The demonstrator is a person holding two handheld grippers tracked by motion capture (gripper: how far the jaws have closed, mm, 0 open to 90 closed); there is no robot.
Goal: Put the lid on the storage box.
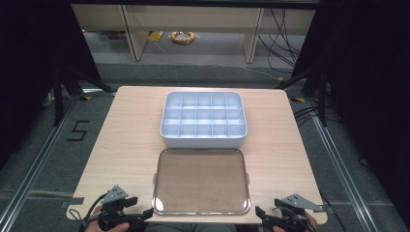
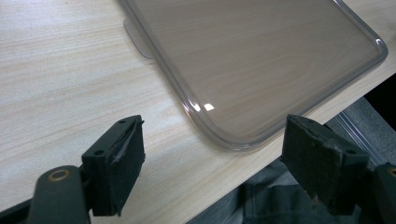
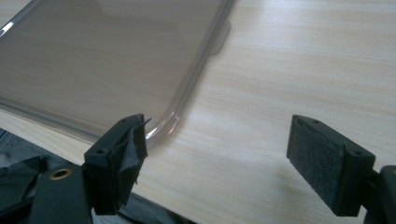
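Resting at the near edge of the pale wood-grain surface (image 1: 121, 145), the left gripper (image 1: 145, 212) and the right gripper (image 1: 260, 211) flank a clear, smoky-tinted rectangular plastic lid (image 1: 201, 181) that lies flat between them, its long near side almost level with the surface's edge. In the left gripper view, both black padded fingers (image 2: 122, 163) stand wide apart with nothing between them, and a rounded near corner of the lid (image 2: 224, 140) lies just ahead of the gap, untouched. In the right gripper view the fingers (image 3: 327, 161) are likewise spread wide and empty; the opposite near corner of the lid (image 3: 170, 122) sits just beside the frayed pad at the left of that view, though contact cannot be told. A small tab (image 3: 222, 39) juts from the lid's short side. Beyond the lid, towards the far side of the surface, a white rectangular plastic organiser box with a grid of small compartments (image 1: 203, 120) stands open, just apart from the lid's far edge. A hand (image 1: 113, 226) grips each tool at the bottom of the high view.
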